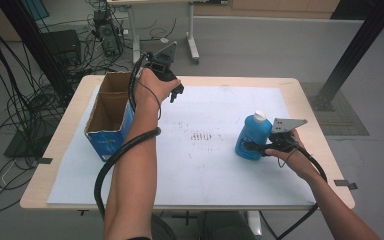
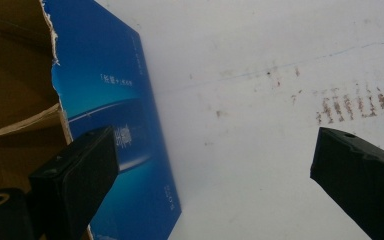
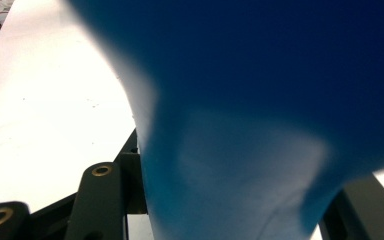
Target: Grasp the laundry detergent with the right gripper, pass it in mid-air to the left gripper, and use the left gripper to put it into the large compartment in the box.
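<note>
A blue bottle [image 1: 252,135] with a white cap stands upright at the right of the white sheet [image 1: 205,165]. My right gripper [image 1: 254,148] is shut on its lower body; in the right gripper view the bottle [image 3: 260,100] sits close between both jaws of the gripper [image 3: 235,205]. An open cardboard box [image 1: 111,117] with blue sides rests at the left of the table. My left gripper [image 1: 177,93] hovers just right of the box's far end, open and holding nothing. In the left gripper view its jaws [image 2: 220,170] stand wide apart, with the box wall [image 2: 115,100] at the left.
The white sheet covers most of a wooden table [image 1: 310,105]. Dark smudges [image 1: 200,136] mark the sheet's middle. A thick black cable [image 1: 111,165] loops from the left forearm. Cables and equipment [image 1: 105,35] lie on the floor beyond the table, and a black post [image 1: 350,55] stands at the right.
</note>
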Demonstrator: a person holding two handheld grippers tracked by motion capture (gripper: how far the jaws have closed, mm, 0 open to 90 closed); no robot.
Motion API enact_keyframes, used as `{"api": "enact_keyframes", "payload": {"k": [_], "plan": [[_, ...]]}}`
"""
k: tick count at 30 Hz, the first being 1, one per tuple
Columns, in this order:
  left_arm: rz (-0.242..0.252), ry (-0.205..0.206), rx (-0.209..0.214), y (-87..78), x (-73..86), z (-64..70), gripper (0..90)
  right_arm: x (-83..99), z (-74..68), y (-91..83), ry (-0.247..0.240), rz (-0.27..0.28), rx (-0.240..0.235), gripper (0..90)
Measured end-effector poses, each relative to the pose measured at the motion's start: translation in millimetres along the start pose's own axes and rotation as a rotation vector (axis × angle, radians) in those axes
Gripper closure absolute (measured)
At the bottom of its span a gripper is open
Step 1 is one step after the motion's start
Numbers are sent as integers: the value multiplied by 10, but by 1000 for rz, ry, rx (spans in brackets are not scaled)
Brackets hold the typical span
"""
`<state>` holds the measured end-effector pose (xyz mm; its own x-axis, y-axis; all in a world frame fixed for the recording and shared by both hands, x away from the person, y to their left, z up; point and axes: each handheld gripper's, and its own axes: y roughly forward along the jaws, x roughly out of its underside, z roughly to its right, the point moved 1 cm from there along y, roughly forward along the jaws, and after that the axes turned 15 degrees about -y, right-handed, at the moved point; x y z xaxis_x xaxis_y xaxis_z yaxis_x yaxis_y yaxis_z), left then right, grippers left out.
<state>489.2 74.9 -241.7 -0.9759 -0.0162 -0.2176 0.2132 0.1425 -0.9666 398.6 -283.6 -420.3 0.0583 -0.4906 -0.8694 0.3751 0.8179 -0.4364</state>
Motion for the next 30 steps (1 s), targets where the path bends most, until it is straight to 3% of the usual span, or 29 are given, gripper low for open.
{"api": "enact_keyframes", "payload": {"k": [30], "plan": [[1, 1, 7, 10, -12, 21, 57, -2, -4, -1, -5, -1, 2, 439]]}}
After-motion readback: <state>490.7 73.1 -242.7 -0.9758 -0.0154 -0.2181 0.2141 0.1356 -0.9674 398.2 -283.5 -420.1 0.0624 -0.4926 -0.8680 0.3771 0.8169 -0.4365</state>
